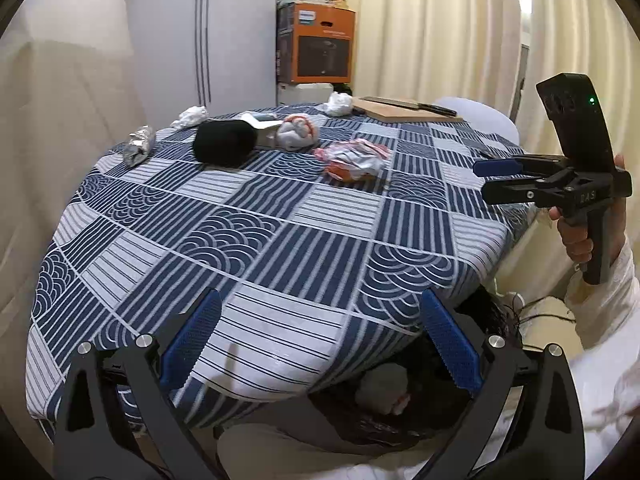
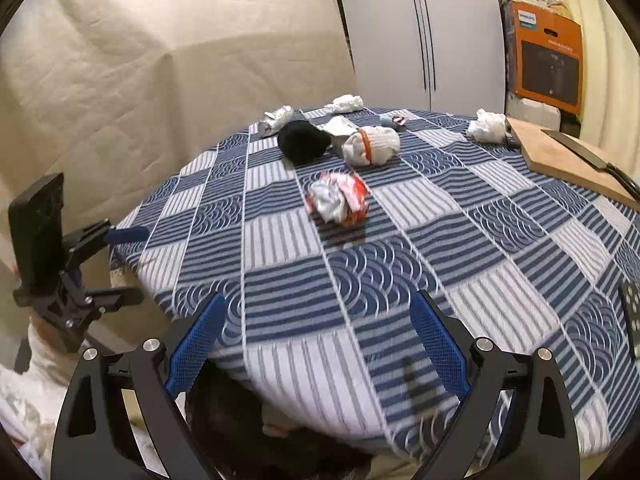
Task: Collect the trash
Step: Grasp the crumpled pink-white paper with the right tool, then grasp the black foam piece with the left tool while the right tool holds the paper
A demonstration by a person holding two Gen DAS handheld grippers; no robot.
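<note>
Three white paper wads [image 2: 349, 103], two rolled socks [image 2: 372, 145], one red-white wrapper [image 2: 338, 197], one foil wad [image 2: 275, 120].

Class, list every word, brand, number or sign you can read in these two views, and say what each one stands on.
"PHILIPS": on the orange cardboard box, top left corner of its printed face.
Smaller white print on that box: too blurred to read.
Raised letters on the right gripper's black body: too blurred to be sure of.
Crumpled red and white wrapper: print unreadable.
</note>
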